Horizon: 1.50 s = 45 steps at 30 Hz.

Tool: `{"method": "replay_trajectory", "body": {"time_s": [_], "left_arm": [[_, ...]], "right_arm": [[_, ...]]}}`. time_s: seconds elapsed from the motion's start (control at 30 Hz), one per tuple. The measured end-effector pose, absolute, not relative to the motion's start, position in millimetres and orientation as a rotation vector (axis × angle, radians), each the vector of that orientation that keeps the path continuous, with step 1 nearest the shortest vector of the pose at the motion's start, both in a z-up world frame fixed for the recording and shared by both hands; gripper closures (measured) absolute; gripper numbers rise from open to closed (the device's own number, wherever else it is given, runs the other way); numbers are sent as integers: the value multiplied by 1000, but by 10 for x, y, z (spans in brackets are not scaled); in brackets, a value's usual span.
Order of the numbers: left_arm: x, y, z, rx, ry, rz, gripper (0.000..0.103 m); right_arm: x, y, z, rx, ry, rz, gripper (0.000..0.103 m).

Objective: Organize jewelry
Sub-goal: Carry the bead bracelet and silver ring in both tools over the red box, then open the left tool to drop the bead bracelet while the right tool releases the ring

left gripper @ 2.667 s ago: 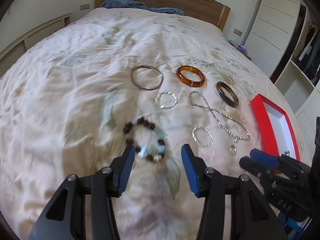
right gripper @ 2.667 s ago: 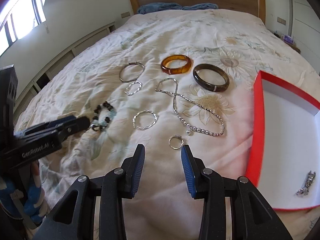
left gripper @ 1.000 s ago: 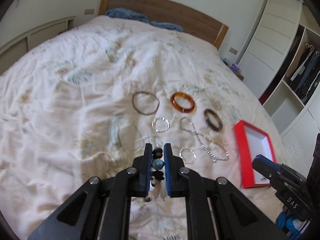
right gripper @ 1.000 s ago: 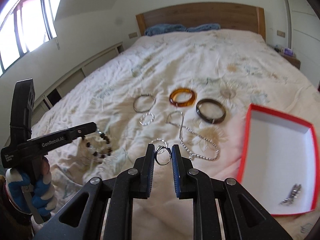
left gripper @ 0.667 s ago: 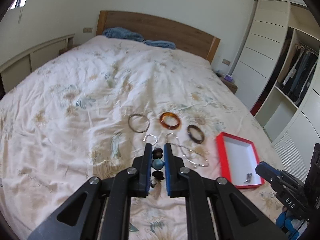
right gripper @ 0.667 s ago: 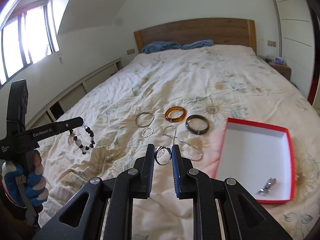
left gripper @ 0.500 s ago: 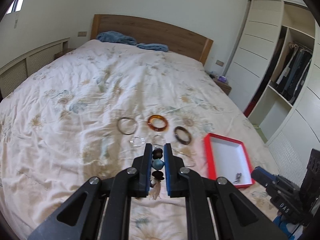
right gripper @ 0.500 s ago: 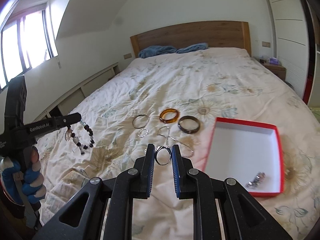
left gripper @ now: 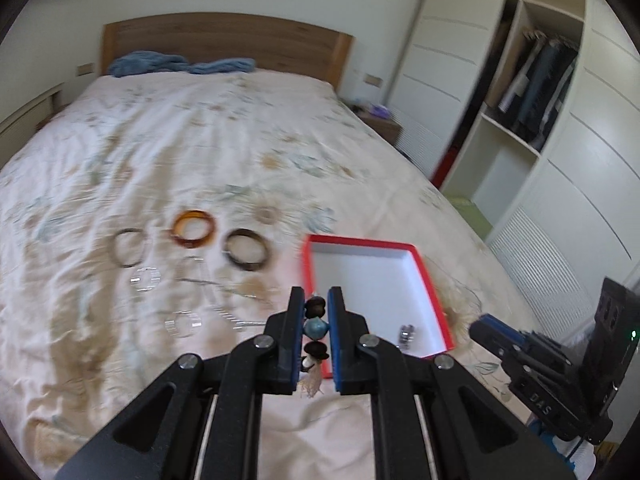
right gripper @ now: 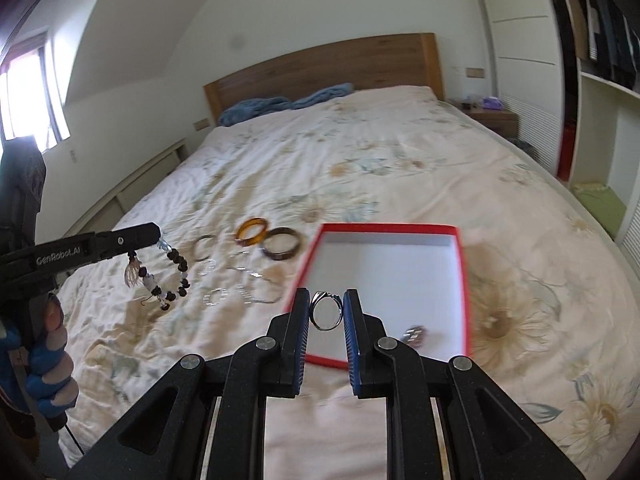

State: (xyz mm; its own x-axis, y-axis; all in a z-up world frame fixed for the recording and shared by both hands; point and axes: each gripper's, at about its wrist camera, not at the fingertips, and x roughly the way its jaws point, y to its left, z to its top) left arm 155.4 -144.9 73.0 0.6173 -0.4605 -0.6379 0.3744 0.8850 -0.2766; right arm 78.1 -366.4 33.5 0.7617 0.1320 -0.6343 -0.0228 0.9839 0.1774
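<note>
My left gripper [left gripper: 315,312] is shut on a beaded bracelet [left gripper: 316,326] with dark and blue beads, held above the bed at the near left corner of the red box [left gripper: 434,292]. In the right wrist view the bracelet [right gripper: 172,276] hangs from the left gripper [right gripper: 158,240]. My right gripper [right gripper: 326,310] is shut on a silver ring [right gripper: 327,312], held over the near left part of the red box [right gripper: 464,280]. A small silver piece [right gripper: 414,335] lies in the box.
On the bedspread lie an amber bangle [left gripper: 194,229], a dark bangle [left gripper: 246,249], a thin metal bangle [left gripper: 129,247], two small silver rings [left gripper: 145,279] and a silver chain [left gripper: 224,300]. A wardrobe [left gripper: 540,100] stands to the right of the bed.
Both grippers closed on their pieces, lifted them off the bed and moved right toward the red box. The box now lies just in front of both grippers.
</note>
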Motion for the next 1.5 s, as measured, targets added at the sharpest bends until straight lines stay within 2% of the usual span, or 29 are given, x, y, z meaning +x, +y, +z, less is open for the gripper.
{"method": "replay_trajectory", "body": {"time_s": [0.53,0.9,1.3,1.5], "left_arm": [[2421,-2868,-158,-3,931,-621,92],[2484,-2900,-848,10,1062,-599,92],[2447,-2875,-847,11,1084,-587,91],[2413,-2805,-713,-35,1084,-599,79]], "right_arm": [[1746,-4326,-469,161,844,42,86],[1954,-4440,-947,131,970,40,86],[1960,-4301,-1026,7,1031,25,82],[1852,-4270,-953,-16,1045,20,74]]}}
